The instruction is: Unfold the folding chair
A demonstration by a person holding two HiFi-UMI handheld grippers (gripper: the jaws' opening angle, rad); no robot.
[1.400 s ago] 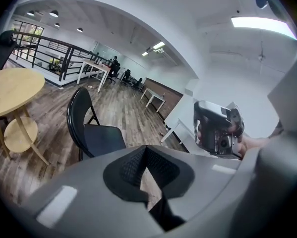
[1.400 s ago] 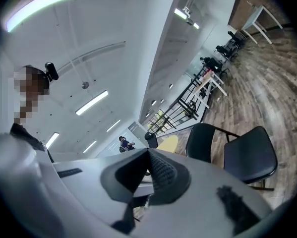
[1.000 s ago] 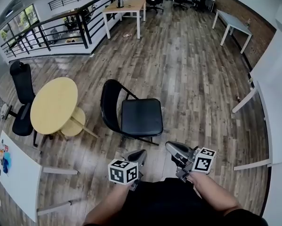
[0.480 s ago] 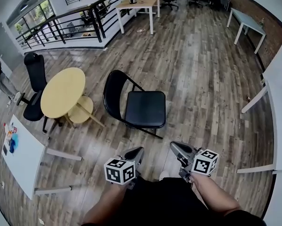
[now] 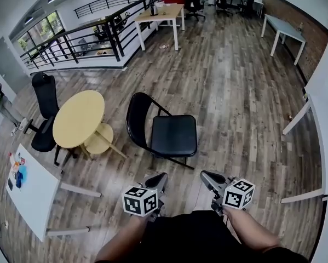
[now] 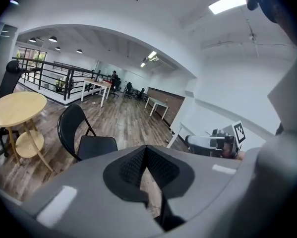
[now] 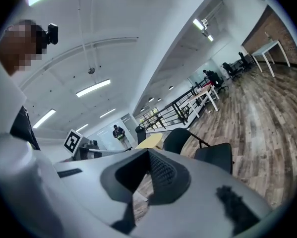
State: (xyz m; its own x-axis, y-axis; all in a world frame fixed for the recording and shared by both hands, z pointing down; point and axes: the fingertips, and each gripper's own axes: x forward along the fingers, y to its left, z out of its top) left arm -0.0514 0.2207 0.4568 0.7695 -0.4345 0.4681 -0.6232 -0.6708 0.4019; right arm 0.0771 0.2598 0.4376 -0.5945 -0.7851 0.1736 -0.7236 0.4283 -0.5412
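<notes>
The black folding chair stands unfolded on the wooden floor, seat flat, backrest toward the round table. It also shows in the left gripper view as the folding chair and in the right gripper view as the folding chair. My left gripper is held low in front of my body, well short of the chair, jaws shut on nothing. My right gripper hangs beside it, also shut and empty. Neither touches the chair.
A round yellow table stands left of the chair, with a black office chair behind it. A white table is at the near left, white desks at the right, a railing and a wooden desk far off.
The head view has shifted, so the chair and table sit slightly lower and further right in the picture. Both grippers stay shut, close to my body, the right one a little lower.
</notes>
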